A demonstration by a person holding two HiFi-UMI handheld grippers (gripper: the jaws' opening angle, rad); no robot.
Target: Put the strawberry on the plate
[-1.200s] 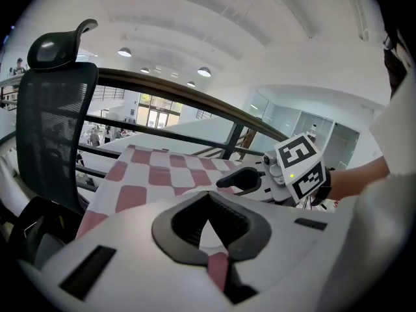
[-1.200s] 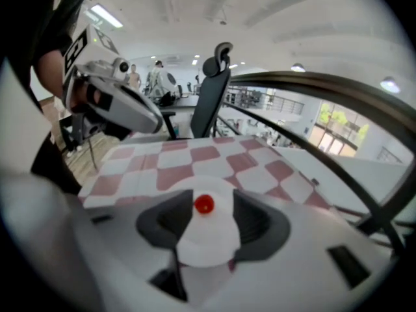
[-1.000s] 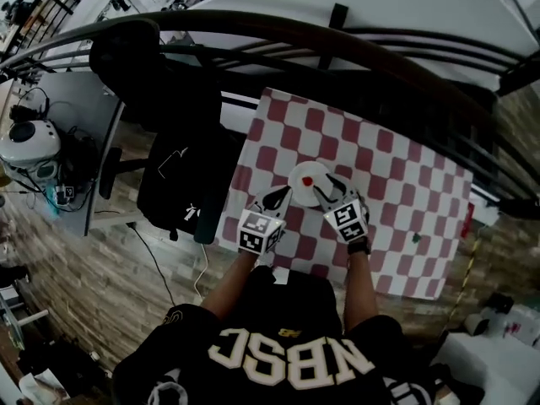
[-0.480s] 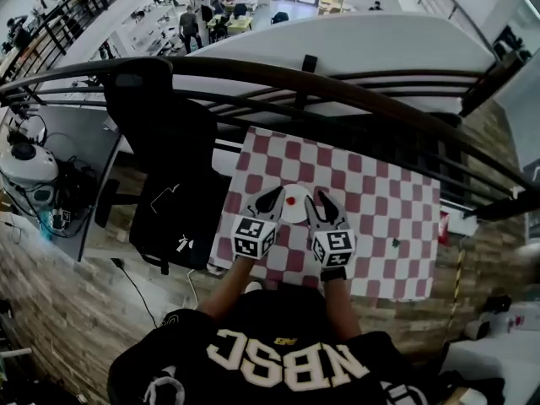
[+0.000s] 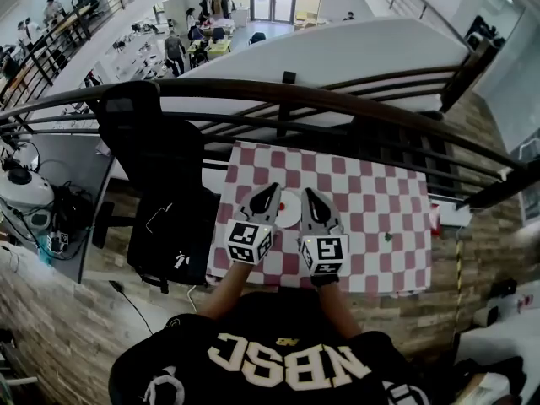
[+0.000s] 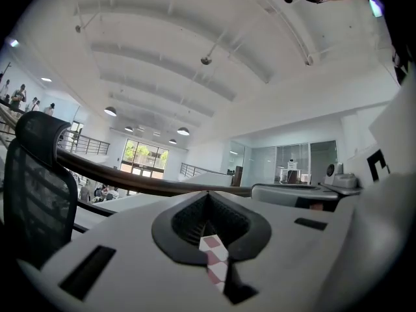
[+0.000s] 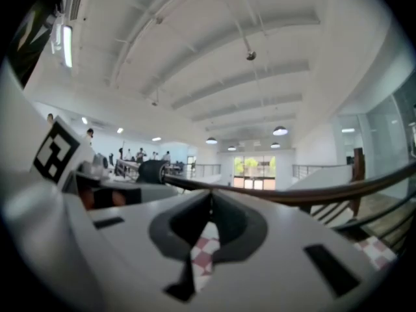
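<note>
In the head view the red strawberry [image 5: 282, 205] lies on the small white plate [image 5: 290, 216], which sits on the red-and-white checked tablecloth [image 5: 371, 197]. My left gripper [image 5: 272, 189] hangs over the plate's left edge and my right gripper [image 5: 307, 192] over its right edge. Each is shut with nothing in it. Both gripper views tilt up toward the ceiling: the left gripper [image 6: 208, 194] and the right gripper [image 7: 210, 192] show jaws pressed together, with only a sliver of checked cloth in the gap below.
A dark curved railing [image 5: 337, 99] runs along the table's far side. A black office chair [image 5: 160, 175] stands to the left. A small green thing [image 5: 388, 236] lies on the cloth at the right, and a red item [image 5: 434, 218] at its right edge.
The right gripper's jaws, open beside the plate a second ago, have shut. Both grippers have drawn apart from the strawberry, which stays on the plate. The head view has pulled back.
</note>
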